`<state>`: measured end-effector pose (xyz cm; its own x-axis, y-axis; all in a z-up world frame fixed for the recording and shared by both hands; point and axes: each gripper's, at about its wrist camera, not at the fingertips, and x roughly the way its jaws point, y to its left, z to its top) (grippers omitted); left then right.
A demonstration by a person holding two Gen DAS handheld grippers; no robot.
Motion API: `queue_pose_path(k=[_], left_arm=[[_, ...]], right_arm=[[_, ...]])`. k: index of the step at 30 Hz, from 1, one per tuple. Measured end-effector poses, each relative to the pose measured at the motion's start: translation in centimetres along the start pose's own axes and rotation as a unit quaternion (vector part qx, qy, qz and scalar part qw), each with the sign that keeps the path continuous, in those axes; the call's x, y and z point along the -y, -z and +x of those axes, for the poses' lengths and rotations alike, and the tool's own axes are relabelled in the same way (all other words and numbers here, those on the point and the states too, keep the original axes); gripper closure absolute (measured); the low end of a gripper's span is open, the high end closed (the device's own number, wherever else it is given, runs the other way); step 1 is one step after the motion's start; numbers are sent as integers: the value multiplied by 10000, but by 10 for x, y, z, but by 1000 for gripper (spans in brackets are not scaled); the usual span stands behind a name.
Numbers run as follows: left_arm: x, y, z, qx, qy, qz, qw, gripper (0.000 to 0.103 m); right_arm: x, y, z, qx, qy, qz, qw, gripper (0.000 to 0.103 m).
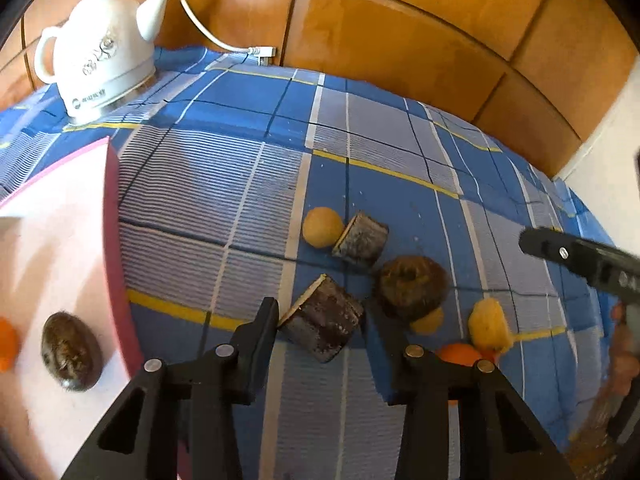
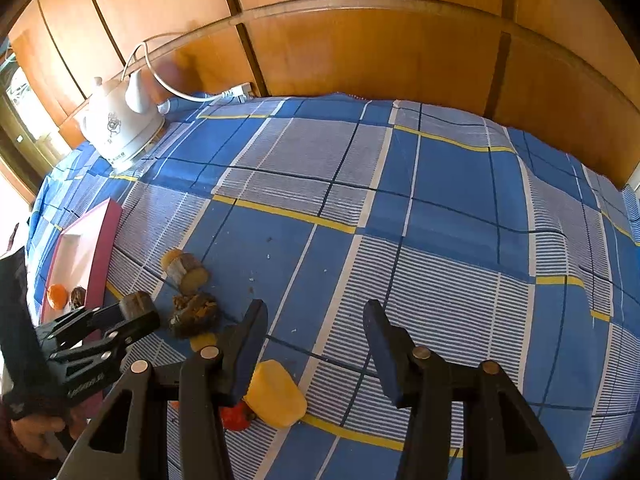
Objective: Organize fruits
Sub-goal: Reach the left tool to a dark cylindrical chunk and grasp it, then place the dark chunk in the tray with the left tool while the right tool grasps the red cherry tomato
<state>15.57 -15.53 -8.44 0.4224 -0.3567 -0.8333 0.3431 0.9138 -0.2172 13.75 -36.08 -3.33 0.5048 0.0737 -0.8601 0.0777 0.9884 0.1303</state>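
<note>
The left gripper (image 1: 320,316) holds a dark cut fruit piece (image 1: 322,322) between its jaws, just above the checked cloth (image 1: 240,184). The right gripper (image 2: 316,332) has its jaws apart with nothing between them, beside a yellow piece (image 2: 276,394). A pink tray (image 1: 114,240) at the left contains a dark oval fruit (image 1: 71,351).

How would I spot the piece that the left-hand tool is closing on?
Find the pink tray on the checked cloth. Just beside it, between the left gripper fingers, lies a dark stubby cylinder. Unlike its twin farther back, it shows a pale cut end.
</note>
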Motion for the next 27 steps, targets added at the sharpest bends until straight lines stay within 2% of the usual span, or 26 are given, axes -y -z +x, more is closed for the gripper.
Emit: queue_pose_path(k=[8, 15, 22, 27], left_arm=[[10, 23, -29, 264, -7, 459, 9986, 61], [9, 40, -47, 324, 45, 507, 9982, 61], [1, 49, -65, 439, 50, 439, 9981, 61], [-7, 52, -80, 546, 46, 372, 9978, 61]], right_arm=[[-4, 2, 4, -60, -90, -82, 9999, 52], [-3, 2, 3, -73, -202, -83, 9997, 52], [-11, 6, -3, -181, -571, -394, 9974, 53], [-27, 14, -22, -94, -1117, -1055, 9881, 63]])
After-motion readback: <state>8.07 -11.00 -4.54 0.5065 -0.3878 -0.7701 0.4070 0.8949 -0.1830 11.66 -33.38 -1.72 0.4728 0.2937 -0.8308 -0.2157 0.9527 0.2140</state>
